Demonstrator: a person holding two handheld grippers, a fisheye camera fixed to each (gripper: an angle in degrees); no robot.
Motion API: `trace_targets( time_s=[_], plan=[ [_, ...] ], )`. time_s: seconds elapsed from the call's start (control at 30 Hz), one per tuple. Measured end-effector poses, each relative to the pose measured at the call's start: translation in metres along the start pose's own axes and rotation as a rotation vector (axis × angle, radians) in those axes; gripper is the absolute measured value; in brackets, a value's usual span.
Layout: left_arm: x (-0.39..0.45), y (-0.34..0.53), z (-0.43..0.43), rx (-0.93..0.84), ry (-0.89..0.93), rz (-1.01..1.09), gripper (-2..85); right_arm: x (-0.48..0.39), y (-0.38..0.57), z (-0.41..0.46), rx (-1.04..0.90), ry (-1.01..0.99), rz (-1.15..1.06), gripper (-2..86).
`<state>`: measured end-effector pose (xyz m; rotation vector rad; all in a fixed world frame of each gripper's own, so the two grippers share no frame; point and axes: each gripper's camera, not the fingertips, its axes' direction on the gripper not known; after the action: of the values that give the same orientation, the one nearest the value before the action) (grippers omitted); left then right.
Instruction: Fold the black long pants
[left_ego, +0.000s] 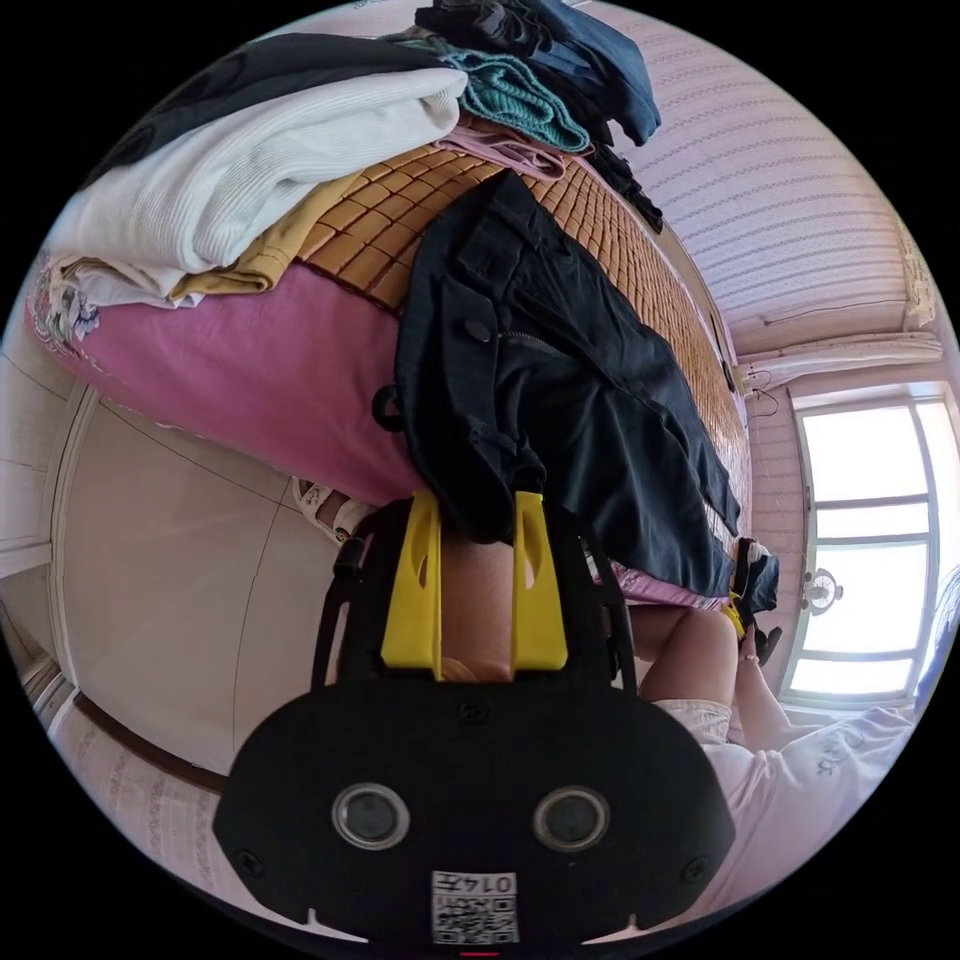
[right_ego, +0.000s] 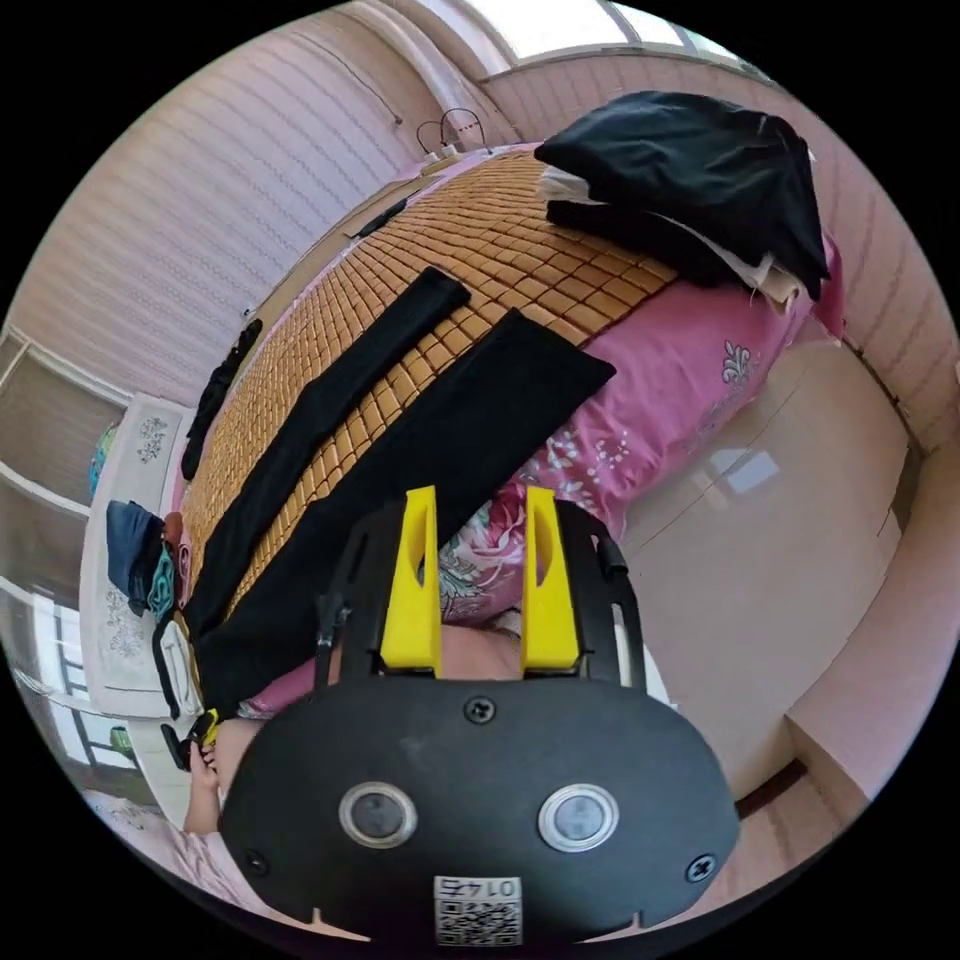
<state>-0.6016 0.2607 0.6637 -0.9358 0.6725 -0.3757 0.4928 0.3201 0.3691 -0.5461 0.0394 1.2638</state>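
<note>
left tool (left_ego: 478, 525) grips black pants (left_ego: 560, 400); folded clothes (left_ego: 250, 190) piled nearby.

Daylight from the window (left_ego: 868, 540) — panes blown out to white in the left gripper view, room evenly bright, shadows soft. The pale floor (right_ego: 770, 520) shows a glossy window reflection in the right gripper view; the black pants (right_ego: 400, 450) read as near-flat black, little fold detail. Heavy fisheye bending at the rims, black corners — focus sharp throughout, no motion blur.
</note>
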Motion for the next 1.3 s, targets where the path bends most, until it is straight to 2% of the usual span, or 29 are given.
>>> trace_targets(
  time_s=[0.23,0.37,0.63,0.7,0.9,1.0,1.07,1.17,1.3],
  plan=[
    [0.005,0.001,-0.002,0.007,-0.009,-0.001,8.4,0.033,-0.027,-0.034,0.009,-0.044,0.172,7.7],
    [0.018,0.004,-0.010,0.035,-0.052,0.025,4.8,0.032,-0.023,-0.079,0.086,-0.173,0.047,1.6],
    [0.043,0.011,-0.036,0.114,-0.063,0.085,3.6,0.013,-0.064,-0.138,-0.051,-0.141,-0.142,0.1],
    [0.059,0.011,-0.054,0.152,-0.051,0.172,3.5,-0.007,-0.079,-0.163,-0.042,-0.151,-0.217,0.0],
    [0.105,-0.021,-0.097,0.265,0.061,0.301,3.5,-0.082,-0.154,-0.208,-0.070,-0.115,-0.414,0.0],
    [0.126,-0.060,-0.104,0.321,0.133,0.312,4.1,-0.122,-0.208,-0.213,-0.113,-0.086,-0.435,0.2],
    [0.133,-0.092,-0.097,0.354,0.180,0.274,5.1,-0.137,-0.241,-0.207,-0.132,-0.088,-0.402,0.6],
    [0.128,-0.151,-0.061,0.322,0.207,0.089,7.4,-0.150,-0.275,-0.196,-0.112,-0.034,-0.317,1.8],
    [0.125,-0.174,-0.027,0.272,0.127,-0.002,8.1,-0.154,-0.269,-0.181,-0.178,0.008,-0.337,4.4]
  ],
)
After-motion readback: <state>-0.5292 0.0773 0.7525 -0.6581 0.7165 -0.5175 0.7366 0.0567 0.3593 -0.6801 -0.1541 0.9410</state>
